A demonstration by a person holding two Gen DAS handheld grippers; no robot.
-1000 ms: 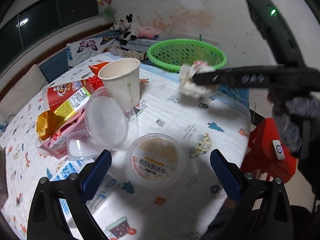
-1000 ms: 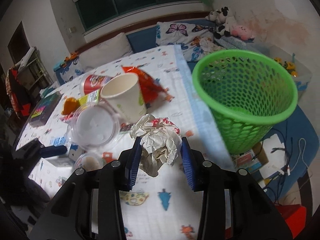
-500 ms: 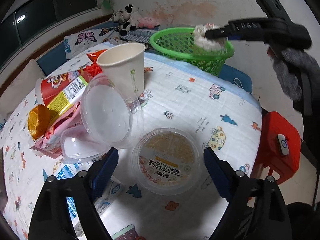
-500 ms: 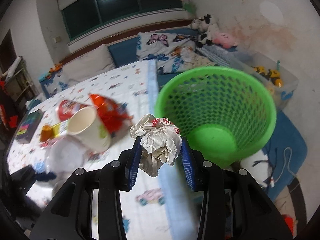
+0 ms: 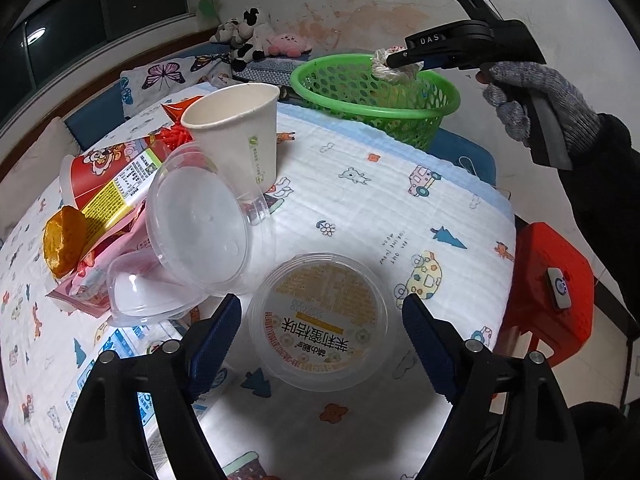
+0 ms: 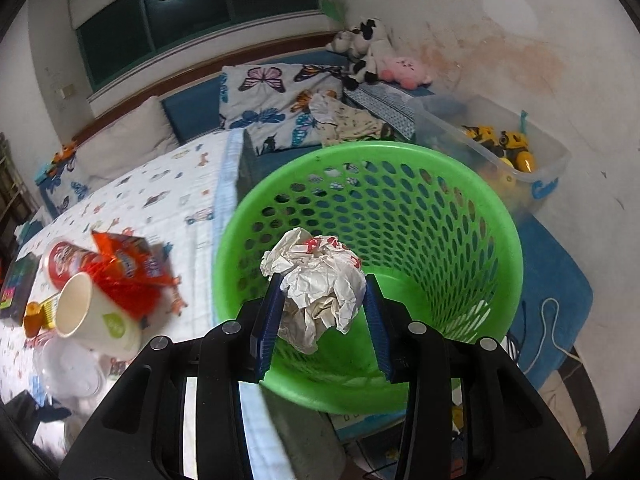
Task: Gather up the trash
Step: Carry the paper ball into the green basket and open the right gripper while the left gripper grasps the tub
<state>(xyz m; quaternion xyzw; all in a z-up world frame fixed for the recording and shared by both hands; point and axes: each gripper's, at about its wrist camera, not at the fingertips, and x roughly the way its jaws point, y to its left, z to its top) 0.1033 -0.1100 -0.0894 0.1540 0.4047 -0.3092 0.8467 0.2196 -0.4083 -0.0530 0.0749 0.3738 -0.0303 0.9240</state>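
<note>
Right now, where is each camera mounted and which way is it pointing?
Left wrist: on the left tongs, looking down the table at the round lidded tub and paper cup; shows its own open blue fingers and the gloved right hand.
Right wrist: on the right tongs, looking down into the green basket; shows its own fingers clamping the crumpled paper.
Shared: green basket, crumpled paper, paper cup, plush toys.

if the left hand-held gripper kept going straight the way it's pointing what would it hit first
Most likely the round labelled plastic tub, which lies on the table between the open left hand-held gripper's fingers; depth is unclear.
</note>
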